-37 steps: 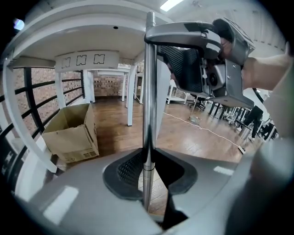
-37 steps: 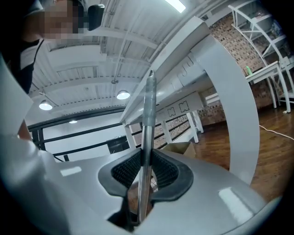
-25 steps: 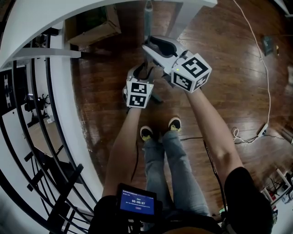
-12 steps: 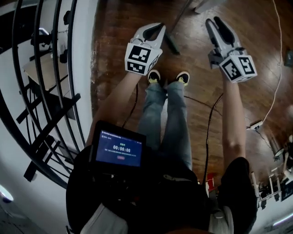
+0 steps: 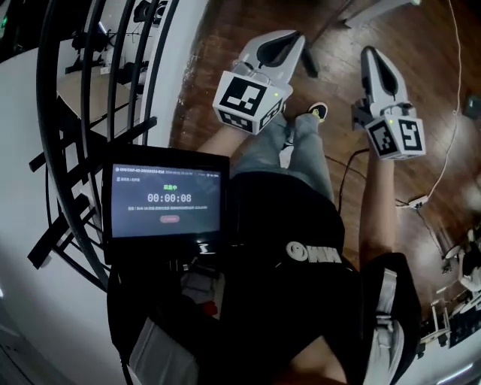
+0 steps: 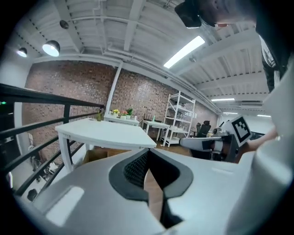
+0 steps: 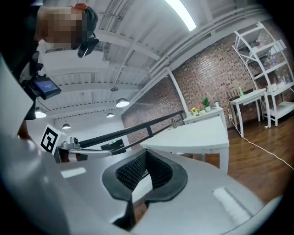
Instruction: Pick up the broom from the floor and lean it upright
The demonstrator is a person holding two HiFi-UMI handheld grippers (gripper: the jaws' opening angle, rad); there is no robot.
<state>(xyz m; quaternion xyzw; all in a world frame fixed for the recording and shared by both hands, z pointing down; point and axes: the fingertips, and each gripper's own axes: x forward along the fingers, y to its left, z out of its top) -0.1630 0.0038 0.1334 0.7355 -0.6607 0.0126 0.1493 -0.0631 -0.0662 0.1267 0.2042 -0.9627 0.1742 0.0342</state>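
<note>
In the head view the broom [image 5: 309, 65] shows as a dark head on the wood floor, with a thin handle running up and right toward a white table leg [image 5: 376, 9]. My left gripper [image 5: 293, 36] is held up just left of it, apart from it. My right gripper [image 5: 372, 54] is further right. Both have just been closing and are now shut with nothing between their pads. The left gripper view has the closed left gripper [image 6: 148, 150] pointing level into the room, with the right gripper [image 6: 216, 140] beside it. The right gripper view shows the closed right gripper [image 7: 146, 151] the same way.
A black stair railing [image 5: 83, 113] curves along the left. A screen [image 5: 167, 199] hangs on the person's chest. A white cable [image 5: 451, 90] and a power strip [image 5: 417, 203] lie on the floor at right. A white table [image 6: 105, 133] stands ahead, a cardboard box [image 6: 98, 155] under it.
Both grippers have come up and away from the broom and moved apart, and their jaws have closed empty. The head view has tipped back toward the person's body.
</note>
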